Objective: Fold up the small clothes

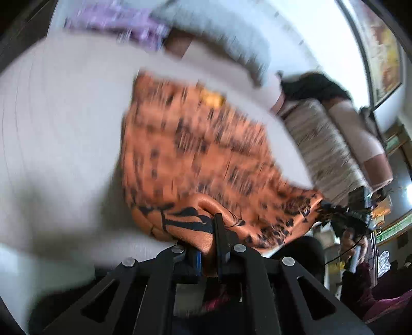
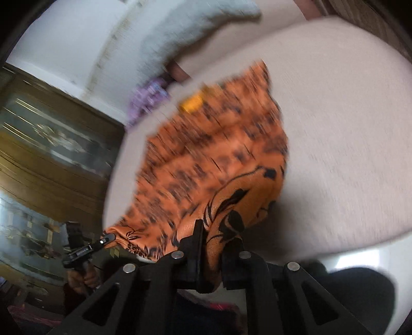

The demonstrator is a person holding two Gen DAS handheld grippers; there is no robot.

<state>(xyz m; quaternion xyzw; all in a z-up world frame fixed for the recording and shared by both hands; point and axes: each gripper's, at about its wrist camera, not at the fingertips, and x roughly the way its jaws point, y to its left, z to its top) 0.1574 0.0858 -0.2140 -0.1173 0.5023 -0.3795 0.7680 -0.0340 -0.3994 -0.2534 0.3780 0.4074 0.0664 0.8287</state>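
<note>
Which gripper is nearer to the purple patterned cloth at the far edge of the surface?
Left, judging by both views. The left gripper grips the orange garment on the side where the purple cloth lies; the right gripper grips the opposite corner.

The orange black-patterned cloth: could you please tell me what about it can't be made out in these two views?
- Orange black-patterned cloth: its far pattern is motion-blurred in both wrist views.
- Its near hem: hidden behind the left gripper and the right gripper.
- Yellow patch: too blurred to identify.

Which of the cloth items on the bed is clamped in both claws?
The orange black-patterned garment; the purple cloth and grey cloth lie untouched beyond it.
</note>
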